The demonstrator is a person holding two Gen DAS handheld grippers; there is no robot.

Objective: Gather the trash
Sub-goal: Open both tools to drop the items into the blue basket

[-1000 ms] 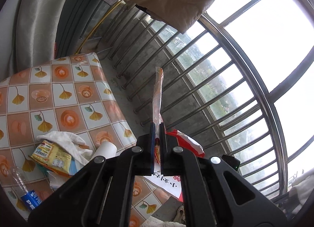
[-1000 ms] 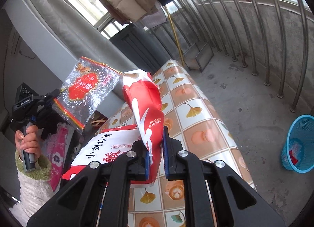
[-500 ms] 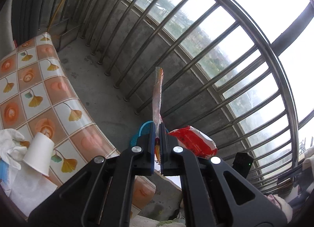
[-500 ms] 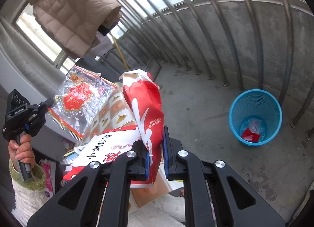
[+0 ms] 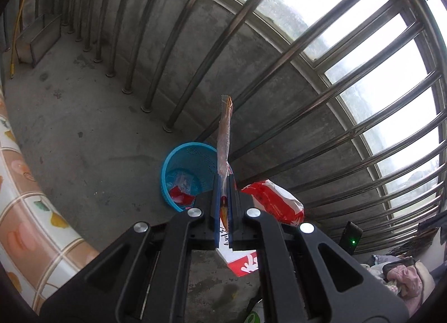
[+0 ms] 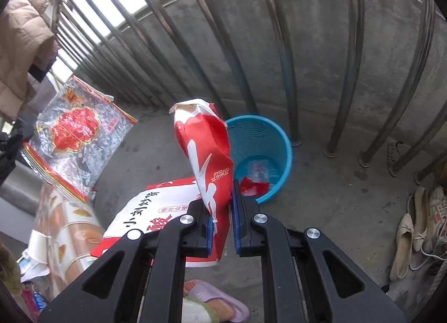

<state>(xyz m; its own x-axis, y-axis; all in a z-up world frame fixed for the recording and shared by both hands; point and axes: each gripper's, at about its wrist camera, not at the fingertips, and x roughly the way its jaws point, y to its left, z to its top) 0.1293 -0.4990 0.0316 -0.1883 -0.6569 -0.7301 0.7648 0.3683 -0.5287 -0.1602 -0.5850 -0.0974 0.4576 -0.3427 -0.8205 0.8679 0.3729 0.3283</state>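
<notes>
Now you are in the carry step: both claws are loaded and you are bringing the trash to the bin. Nearest you, your right gripper [image 6: 222, 219] is clamped on the red-and-white snack bag [image 6: 205, 155], which stands up from the jaws toward 12 o'clock, its printed lower half folding out toward 9 o'clock. Your left gripper [image 5: 223, 205] is pinched tight on the thin edge of the clear wrapper [image 5: 224, 138], seen edge-on in its own view and flat, at 10 o'clock, in the right wrist view [image 6: 74, 138]. Just past both sets of fingertips sits the blue basket [image 6: 282, 149] on the concrete floor [image 5: 92, 141], at 1 o'clock from the right claw and 11 o'clock from the left [image 5: 167, 166]; some red and clear scraps already lie in it. Beyond it stands the railing [image 6: 282, 52]. Next, I judge, you need to bring each claw over the rim, not beside it, and only then let go; the light wrapper may drift. Compared with a second ago, the patterned tabletop [image 5: 25, 205] has slid to the left view's edge, and the basket, then far off at 4 o'clock in the right view, is close and near centre.
</notes>
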